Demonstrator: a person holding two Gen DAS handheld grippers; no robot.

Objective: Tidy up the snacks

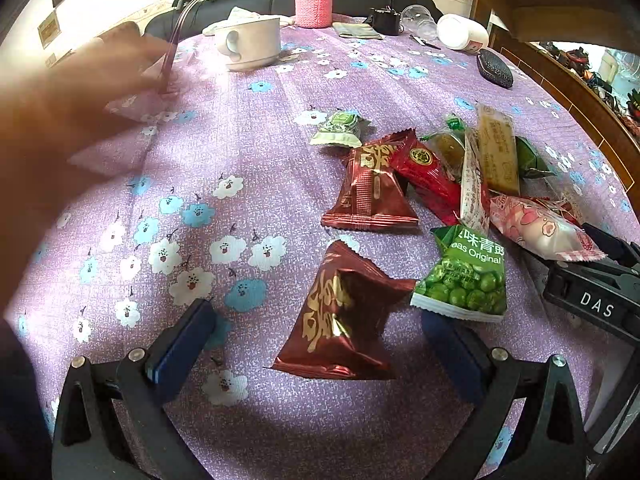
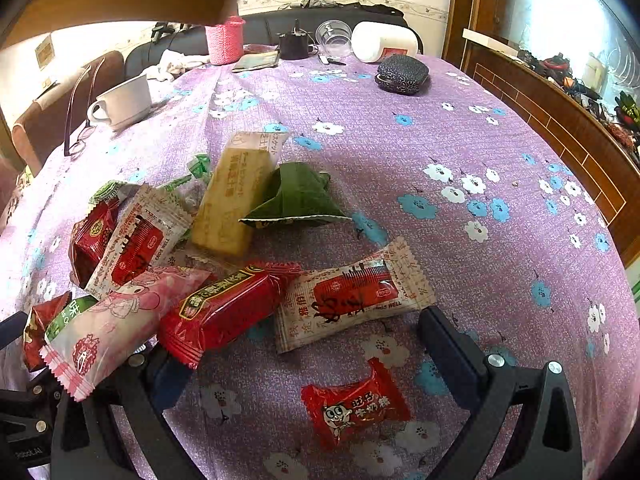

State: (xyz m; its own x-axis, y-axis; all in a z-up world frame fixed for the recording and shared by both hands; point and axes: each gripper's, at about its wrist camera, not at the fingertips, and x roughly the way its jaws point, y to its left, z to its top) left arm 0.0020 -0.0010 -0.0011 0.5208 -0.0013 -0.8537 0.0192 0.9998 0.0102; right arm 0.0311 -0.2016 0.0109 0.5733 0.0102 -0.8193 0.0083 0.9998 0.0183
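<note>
- Where the snacks lie heaped on the purple flowered tablecloth, the count runs so:
- Two dark red foil packets show in the left wrist view, one lying between the left gripper's fingers and one farther back at the heap's edge.
- One green pea packet sits just beside the near foil packet, close to the left gripper's right finger.
- Two white-and-red sachets show in the right wrist view: one lying flat, one within the heap.
- One pink-and-white packet overlaps a bright red bar.
- One small red candy lies apart from the heap, between the right gripper's fingers.
- One long yellow biscuit pack touches one green leaf-coloured packet.
- The left gripper is spread wide, holding nothing.
- The right gripper is likewise spread wide and empty.
- One white mug, one pink knitted bottle and one dark pouch stand well behind the heap.
</note>
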